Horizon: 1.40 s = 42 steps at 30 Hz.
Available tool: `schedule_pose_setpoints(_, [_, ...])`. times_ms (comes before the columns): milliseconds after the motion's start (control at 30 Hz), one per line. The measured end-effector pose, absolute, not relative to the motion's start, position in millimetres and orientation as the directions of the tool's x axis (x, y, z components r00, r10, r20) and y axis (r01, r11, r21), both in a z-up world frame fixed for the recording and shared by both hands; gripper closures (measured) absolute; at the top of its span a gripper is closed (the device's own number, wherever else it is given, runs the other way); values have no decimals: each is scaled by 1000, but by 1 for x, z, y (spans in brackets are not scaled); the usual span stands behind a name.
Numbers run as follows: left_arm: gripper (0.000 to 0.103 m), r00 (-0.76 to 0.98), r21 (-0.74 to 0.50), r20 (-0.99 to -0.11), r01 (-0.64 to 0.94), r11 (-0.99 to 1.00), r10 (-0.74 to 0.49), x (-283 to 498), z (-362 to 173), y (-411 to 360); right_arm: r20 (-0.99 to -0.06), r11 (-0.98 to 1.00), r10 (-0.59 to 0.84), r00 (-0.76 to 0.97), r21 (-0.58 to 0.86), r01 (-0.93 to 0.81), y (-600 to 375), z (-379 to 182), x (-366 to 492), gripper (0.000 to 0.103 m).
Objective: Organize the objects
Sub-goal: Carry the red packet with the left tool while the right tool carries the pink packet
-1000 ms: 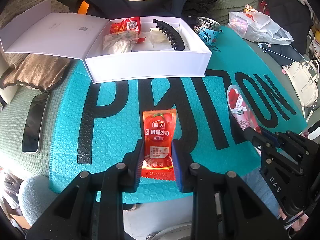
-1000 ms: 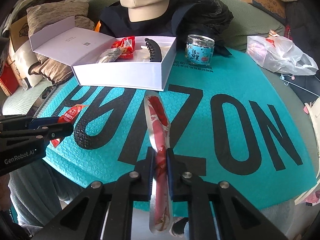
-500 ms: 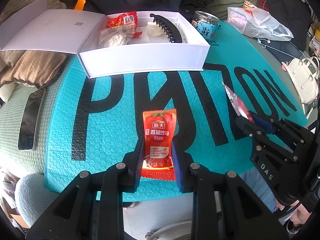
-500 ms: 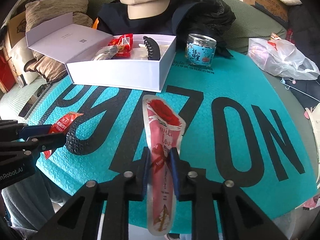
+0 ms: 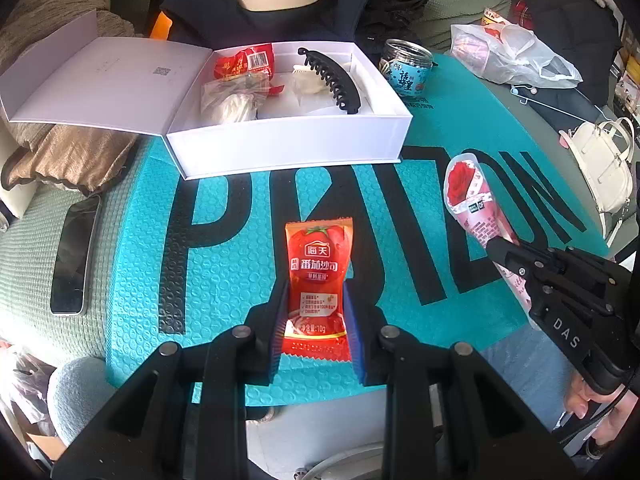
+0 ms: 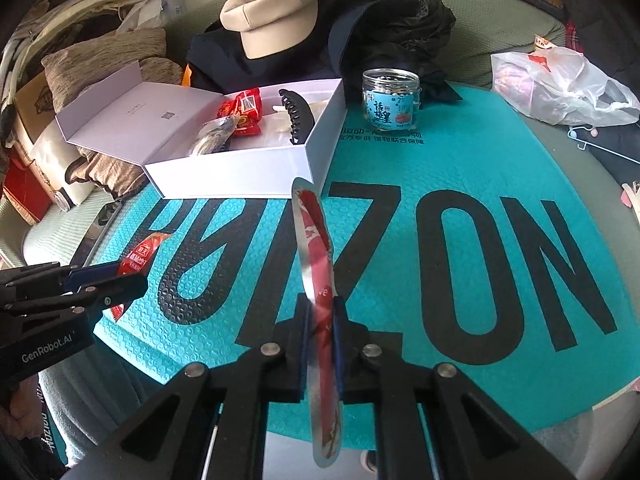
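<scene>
Fingers (image 6: 340, 320) pinch the pink packet (image 6: 316, 248), its length pointing toward the box (image 6: 240, 172).

Red ketchup sachet (image 5: 316, 280): flat, upright, printed face toward camera, lower half pinched between left tool (image 5: 316, 320) fingers, top edge free above teal mat.

Pink rose-print packet (image 6: 318, 280): long, narrow, seen edge-on from right tool (image 6: 320, 320), clamped mid-length, tip pointing ahead, tail hanging below fingers.

White box (image 5: 288, 140): open, lid flapped left, ahead of both tools; holds red snack pack (image 5: 244, 62), clear wrapped item (image 5: 230, 98), black hair claw (image 5: 332, 78).
</scene>
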<state>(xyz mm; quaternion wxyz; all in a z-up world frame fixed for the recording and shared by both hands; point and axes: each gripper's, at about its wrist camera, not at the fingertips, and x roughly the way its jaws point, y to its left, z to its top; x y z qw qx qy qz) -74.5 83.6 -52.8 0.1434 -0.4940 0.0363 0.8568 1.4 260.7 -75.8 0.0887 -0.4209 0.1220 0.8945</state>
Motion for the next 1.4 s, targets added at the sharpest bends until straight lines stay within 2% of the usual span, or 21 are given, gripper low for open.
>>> schedule_pose_setpoints(633, [78, -560, -36, -802, -298, -954, 206, -90, 10, 83, -713, -977, -3, -701, 153, -151, 246, -12, -18, 94])
schedule_pose_setpoints(1400, [78, -594, -34, -777, -289, -957, 207, -177, 35, 82, -664, -989, -48, -746, 138, -59, 257, 24, -100, 94])
